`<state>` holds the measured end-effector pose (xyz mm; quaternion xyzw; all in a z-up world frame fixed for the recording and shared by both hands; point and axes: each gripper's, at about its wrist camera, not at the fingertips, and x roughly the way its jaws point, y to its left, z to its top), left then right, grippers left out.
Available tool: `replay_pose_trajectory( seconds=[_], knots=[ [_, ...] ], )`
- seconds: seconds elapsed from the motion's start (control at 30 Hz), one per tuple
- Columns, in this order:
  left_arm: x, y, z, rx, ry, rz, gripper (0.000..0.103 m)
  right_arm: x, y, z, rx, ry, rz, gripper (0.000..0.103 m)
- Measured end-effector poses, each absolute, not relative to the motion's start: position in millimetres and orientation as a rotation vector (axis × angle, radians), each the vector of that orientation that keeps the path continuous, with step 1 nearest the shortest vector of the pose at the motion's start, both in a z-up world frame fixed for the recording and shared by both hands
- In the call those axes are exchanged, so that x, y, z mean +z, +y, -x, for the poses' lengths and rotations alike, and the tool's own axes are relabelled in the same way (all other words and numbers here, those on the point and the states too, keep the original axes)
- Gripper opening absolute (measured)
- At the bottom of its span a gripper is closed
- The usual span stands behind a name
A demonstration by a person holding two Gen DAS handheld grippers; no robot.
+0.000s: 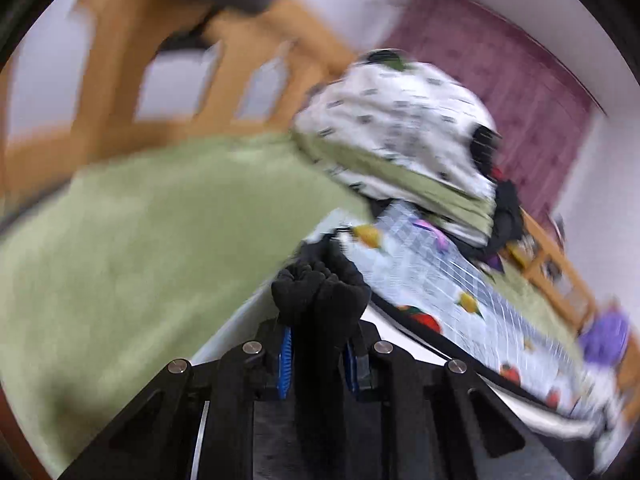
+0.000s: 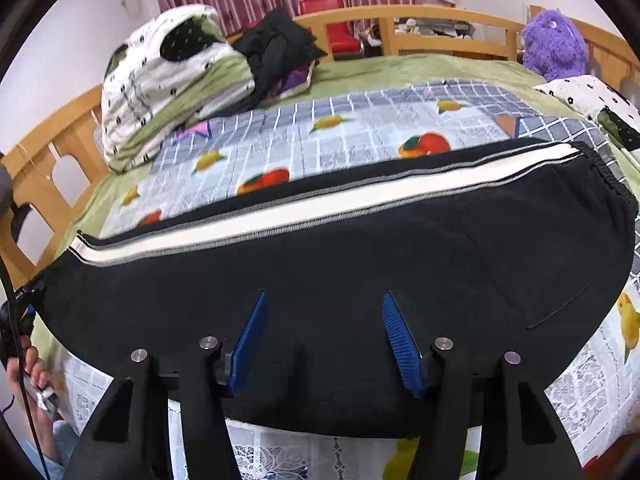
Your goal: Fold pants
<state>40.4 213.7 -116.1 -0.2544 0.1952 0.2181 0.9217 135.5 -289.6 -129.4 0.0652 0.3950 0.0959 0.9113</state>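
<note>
Blurring most of the left wrist view, motion smears the wooden bed frame (image 1: 120, 60), the green sheet (image 1: 140, 240) and the maroon curtain (image 1: 500, 80) into soft shapes, and only the near foreground reads clearly. There the left gripper (image 1: 318, 354) is clamped on a bunched end of the black pants (image 1: 320, 292), the fabric rising in a knot between its blue pads (image 1: 285, 364); which part of the garment this is cannot be made out. No writing or brand can be read in either view. In the right wrist view the pants (image 2: 340, 264) lie flat across a fruit-print checked blanket (image 2: 340, 136) on the bed, a white side stripe (image 2: 320, 204) running along their far edge, their near edge hidden behind the gripper's black frame. The right gripper (image 2: 324, 340) hovers over the middle of the dark cloth with jaws apart, its blue pads gripping nothing. A folded white-and-green quilt (image 2: 160, 80) and a purple plush toy (image 2: 554, 40) sit at the bed's far side. A hand (image 2: 28, 364), cut off at the lower left edge, holds the other tool.
</note>
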Motion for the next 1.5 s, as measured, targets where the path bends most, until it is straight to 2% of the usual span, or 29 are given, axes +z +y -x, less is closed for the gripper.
replay_pose_trajectory(
  seconds=[0.13, 0.3, 0.47, 0.6, 0.7, 0.83, 0.87, 0.9, 0.93, 1.27, 1.47, 1.5],
  knots=[
    [-71, 137, -62, 0.249, 0.409, 0.324, 0.018, -116, -313, -127, 0.176, 0.754, -0.138, 0.059],
    [-47, 42, -89, -0.033, 0.444, 0.284, 0.018, -109, -347, -118, 0.127, 0.708, -0.149, 0.059],
    [-80, -42, -117, -0.297, 0.558, 0.289, 0.018, -106, -383, -112, 0.063, 0.667, -0.19, 0.059],
    [-125, -68, -132, -0.419, 0.706, 0.408, 0.018, -105, -406, -109, 0.054, 0.649, -0.251, 0.059],
    [-150, -82, -133, -0.418, 0.824, 0.361, 0.02, -108, -411, -113, 0.081, 0.669, -0.272, 0.059],
    [-139, -73, -125, -0.426, 0.859, 0.3, 0.034, -113, -397, -116, 0.121, 0.69, -0.222, 0.059],
    [-131, -66, -121, -0.425, 0.837, 0.303, 0.045, -113, -392, -118, 0.139, 0.695, -0.213, 0.059],
    [-128, -57, -116, -0.417, 0.818, 0.314, 0.061, -114, -387, -120, 0.159, 0.703, -0.206, 0.059],
    [-125, -46, -112, -0.4, 0.794, 0.33, 0.066, -114, -382, -121, 0.18, 0.712, -0.203, 0.059],
    [-117, 72, -105, -0.02, 0.732, 0.325, 0.068, -145, -301, -164, 0.404, 0.924, -0.27, 0.062],
    [-119, 122, -104, -0.011, 0.723, 0.518, 0.068, -199, -257, -191, 0.411, 1.13, -0.301, 0.063],
    [-121, 124, -106, -0.014, 0.722, 0.538, 0.068, -203, -250, -191, 0.388, 1.117, -0.279, 0.062]
  ],
)
